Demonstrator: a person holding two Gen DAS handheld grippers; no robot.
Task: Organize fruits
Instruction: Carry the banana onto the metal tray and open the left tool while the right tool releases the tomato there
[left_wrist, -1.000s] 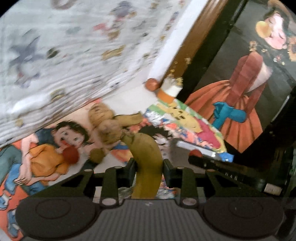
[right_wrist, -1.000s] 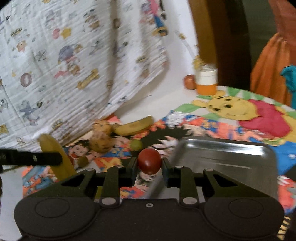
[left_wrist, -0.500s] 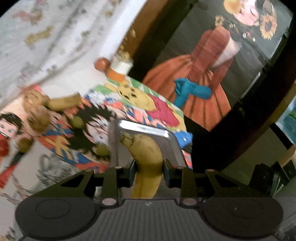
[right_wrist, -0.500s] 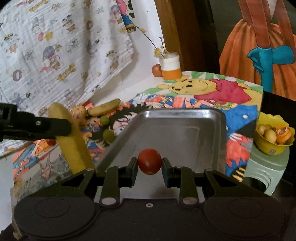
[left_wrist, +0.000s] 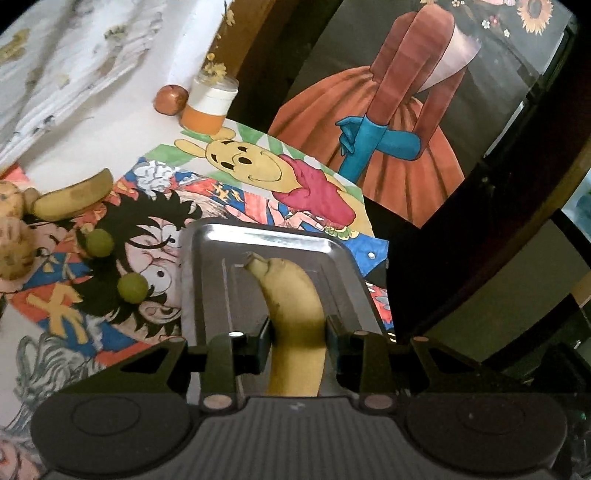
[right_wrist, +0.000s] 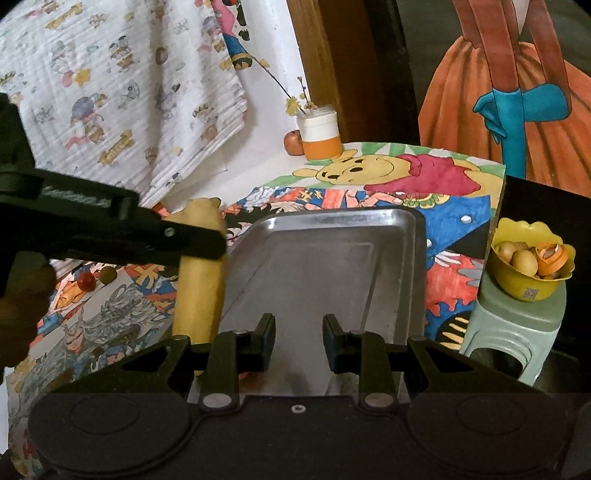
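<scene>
My left gripper (left_wrist: 298, 332) is shut on a yellow banana (left_wrist: 291, 295) and holds it over the near part of the steel tray (left_wrist: 207, 258). In the right wrist view the same banana (right_wrist: 199, 273) hangs at the tray's left edge, clamped by the left gripper's black fingers (right_wrist: 184, 240). My right gripper (right_wrist: 299, 332) is open and empty over the near end of the tray (right_wrist: 332, 258). A reddish shape shows just under its left finger (right_wrist: 248, 376); I cannot tell what it is.
A second banana (left_wrist: 74, 199), two green round fruits (left_wrist: 99, 242) (left_wrist: 132, 288) and potatoes (left_wrist: 14, 251) lie on the cartoon cloth left of the tray. An orange-and-white jar (left_wrist: 208, 107) and an apple (left_wrist: 170, 99) stand at the back. A yellow bowl of produce (right_wrist: 532, 262) sits on a stool, right.
The red tomato held in my right gripper is gone from between its fingers, and the jaws have opened. My left gripper carried the banana in over the tray.
</scene>
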